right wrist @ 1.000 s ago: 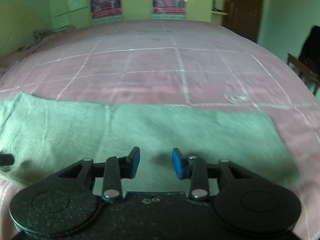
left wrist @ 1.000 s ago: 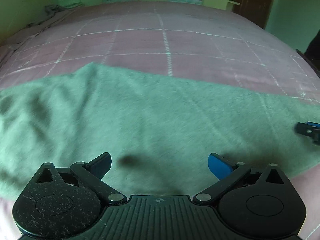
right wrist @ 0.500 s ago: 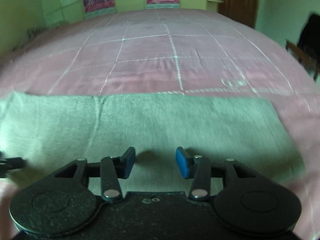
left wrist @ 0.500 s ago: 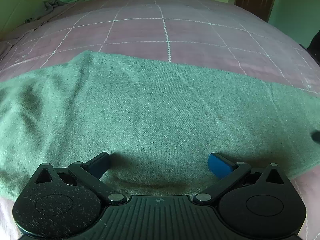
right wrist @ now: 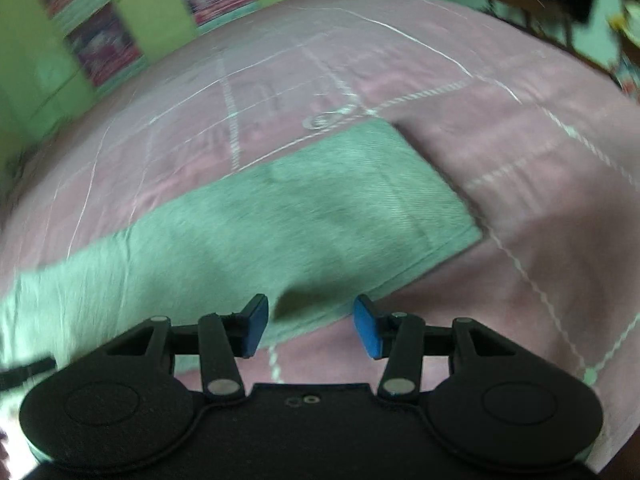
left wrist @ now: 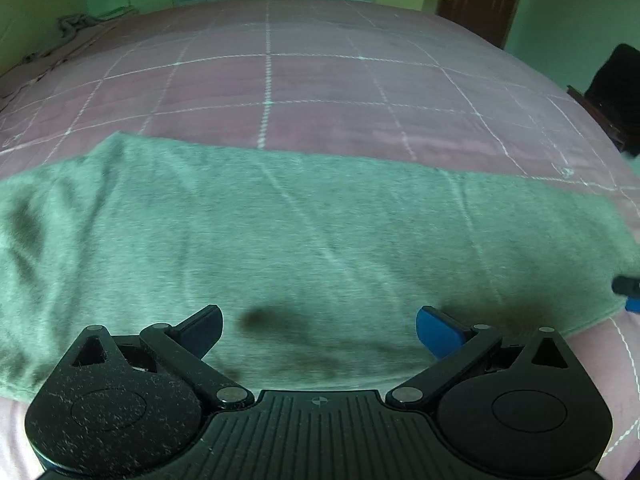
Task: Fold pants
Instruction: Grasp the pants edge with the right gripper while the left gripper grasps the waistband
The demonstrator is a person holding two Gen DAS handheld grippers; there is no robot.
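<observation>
Both my left gripper (left wrist: 319,330) and right gripper (right wrist: 311,328) gape empty; pants (left wrist: 320,232) hem at 1 o'clock risks a single-layer pinch.

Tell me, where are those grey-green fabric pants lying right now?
The grey-green fabric pants lie flat across the near part of the pink checked bedspread, just ahead of both open grippers; in the right wrist view their hemmed end points right.
</observation>
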